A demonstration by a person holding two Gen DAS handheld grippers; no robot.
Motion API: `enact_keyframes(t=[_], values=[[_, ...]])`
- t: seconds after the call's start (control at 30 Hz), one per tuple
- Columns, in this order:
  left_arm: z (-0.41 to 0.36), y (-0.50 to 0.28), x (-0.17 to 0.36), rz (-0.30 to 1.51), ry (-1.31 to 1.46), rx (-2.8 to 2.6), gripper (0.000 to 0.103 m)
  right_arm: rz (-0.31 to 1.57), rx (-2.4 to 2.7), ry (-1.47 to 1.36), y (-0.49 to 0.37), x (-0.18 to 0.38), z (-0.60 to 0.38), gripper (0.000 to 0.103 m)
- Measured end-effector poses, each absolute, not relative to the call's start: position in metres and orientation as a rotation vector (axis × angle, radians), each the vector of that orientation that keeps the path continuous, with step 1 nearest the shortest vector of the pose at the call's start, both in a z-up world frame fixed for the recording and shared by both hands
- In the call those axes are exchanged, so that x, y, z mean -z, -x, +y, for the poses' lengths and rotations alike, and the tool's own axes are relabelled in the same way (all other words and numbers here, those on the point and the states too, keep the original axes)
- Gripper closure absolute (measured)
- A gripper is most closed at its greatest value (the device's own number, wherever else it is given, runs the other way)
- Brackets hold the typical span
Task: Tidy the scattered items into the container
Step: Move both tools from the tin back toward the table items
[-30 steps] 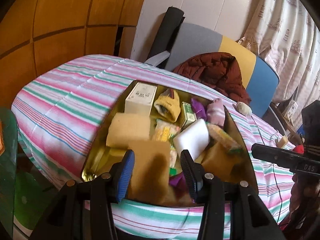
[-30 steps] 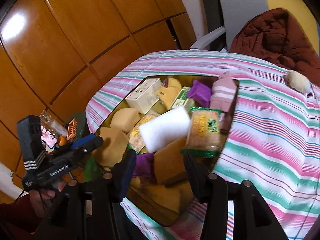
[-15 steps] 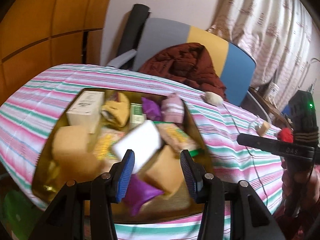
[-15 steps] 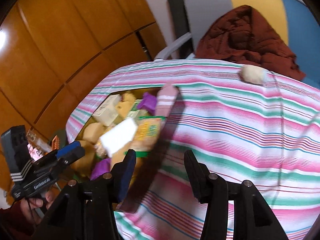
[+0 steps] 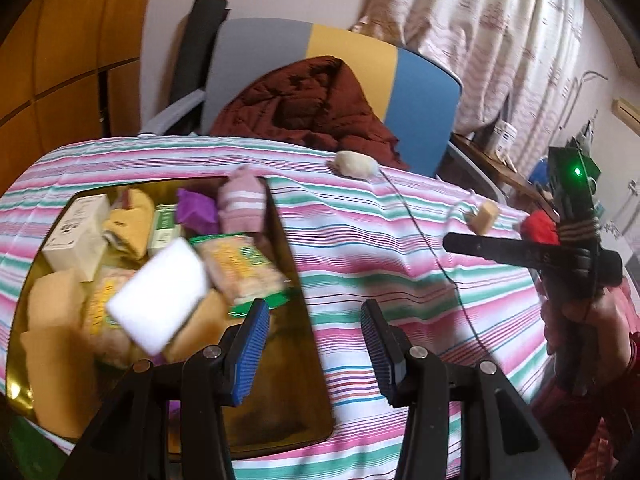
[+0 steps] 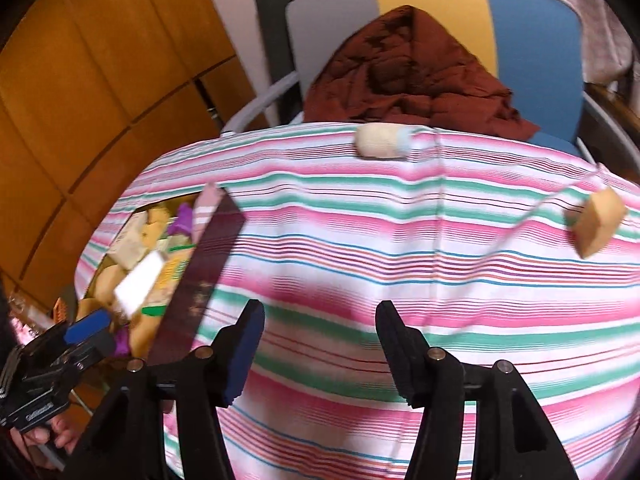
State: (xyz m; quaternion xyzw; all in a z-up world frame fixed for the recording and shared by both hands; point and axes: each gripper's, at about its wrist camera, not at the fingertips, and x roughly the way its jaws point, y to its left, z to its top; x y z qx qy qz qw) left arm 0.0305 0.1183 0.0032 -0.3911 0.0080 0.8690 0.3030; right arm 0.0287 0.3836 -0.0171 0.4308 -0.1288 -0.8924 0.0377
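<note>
Two items left out on the striped tablecloth (image 6: 400,240): one cream roll (image 6: 382,141) and one tan block (image 6: 598,222). The gold container (image 5: 304,320) is packed. Left gripper (image 5: 316,350) open and empty; right gripper (image 6: 320,354) opening, nothing between its jaws.

Tablecloth (image 6: 400,240) pink-green-white striped; container (image 5: 280,432) gold; sponge (image 5: 160,300) white; jacket (image 6: 408,76) maroon.
</note>
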Motion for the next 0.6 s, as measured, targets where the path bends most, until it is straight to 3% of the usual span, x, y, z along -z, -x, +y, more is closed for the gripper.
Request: enact_keyframes(t=[0.07, 0.23, 0.6], values=[[0.127, -0.033, -0.004, 0.039, 1.031, -2.287, 0.055, -0.4, 2.76, -1.33, -0.03, 0.018, 0.394, 0.043], [0.149, -0.038, -0.002, 0.095, 1.03, -2.243, 0.055, -0.4, 2.834, -1.384, -0.031, 0.019, 0.421, 0.028], [0.181, -0.042, 0.001, 0.151, 1.036, -2.181, 0.055, -0.523, 2.915, -1.461, -0.035, 0.028, 0.477, 0.026]])
